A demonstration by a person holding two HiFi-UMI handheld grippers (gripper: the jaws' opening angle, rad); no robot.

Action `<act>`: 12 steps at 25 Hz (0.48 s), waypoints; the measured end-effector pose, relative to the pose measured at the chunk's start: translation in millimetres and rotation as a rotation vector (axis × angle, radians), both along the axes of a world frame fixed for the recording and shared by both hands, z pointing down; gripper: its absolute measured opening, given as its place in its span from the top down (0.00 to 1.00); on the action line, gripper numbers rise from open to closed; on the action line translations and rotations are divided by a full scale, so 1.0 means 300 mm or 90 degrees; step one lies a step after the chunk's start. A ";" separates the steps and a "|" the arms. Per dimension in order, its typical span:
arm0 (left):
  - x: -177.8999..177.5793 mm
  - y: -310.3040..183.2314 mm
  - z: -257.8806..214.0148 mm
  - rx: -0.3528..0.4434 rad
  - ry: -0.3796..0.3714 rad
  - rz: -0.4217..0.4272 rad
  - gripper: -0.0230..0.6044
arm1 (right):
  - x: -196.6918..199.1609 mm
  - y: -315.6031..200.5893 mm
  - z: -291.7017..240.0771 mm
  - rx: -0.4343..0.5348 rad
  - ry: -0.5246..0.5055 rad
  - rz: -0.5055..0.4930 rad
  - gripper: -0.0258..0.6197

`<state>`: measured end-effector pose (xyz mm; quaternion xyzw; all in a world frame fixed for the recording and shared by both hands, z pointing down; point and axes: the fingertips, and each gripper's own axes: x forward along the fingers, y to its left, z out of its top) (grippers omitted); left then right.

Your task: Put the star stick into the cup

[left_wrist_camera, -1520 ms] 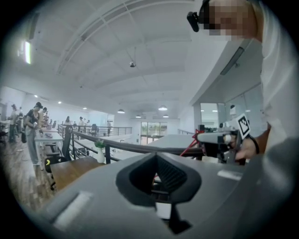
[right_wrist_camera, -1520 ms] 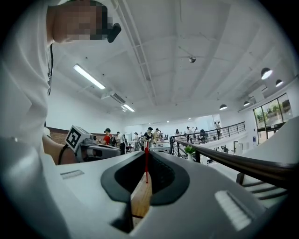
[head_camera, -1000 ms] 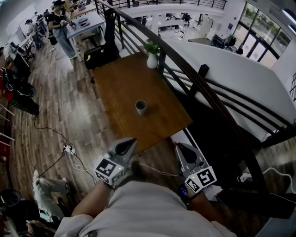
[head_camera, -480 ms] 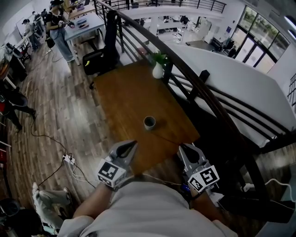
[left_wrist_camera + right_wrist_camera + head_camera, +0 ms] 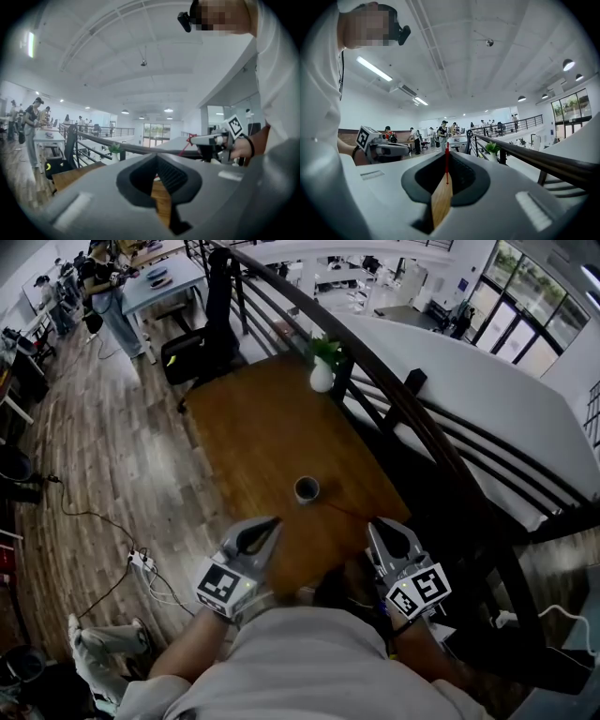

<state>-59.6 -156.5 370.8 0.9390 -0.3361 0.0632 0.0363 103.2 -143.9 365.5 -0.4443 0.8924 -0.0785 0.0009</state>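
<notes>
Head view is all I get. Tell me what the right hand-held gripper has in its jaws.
Observer: The right gripper view shows the right hand-held gripper shut on a thin red stick, the star stick, which stands out ahead of the jaws.
Operator: Confirm the star end.
Observer: In the left gripper view, the stick's red star shape sits right at that gripper's tip.
Operator: Report the left one.
Observer: The left hand-held gripper has its jaws together with nothing between them. Only the wooden table shows past them.
</notes>
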 end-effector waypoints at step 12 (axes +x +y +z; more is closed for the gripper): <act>0.041 -0.115 0.000 -0.010 0.005 -0.064 0.96 | 0.026 -0.184 0.001 -0.006 0.009 -0.069 0.92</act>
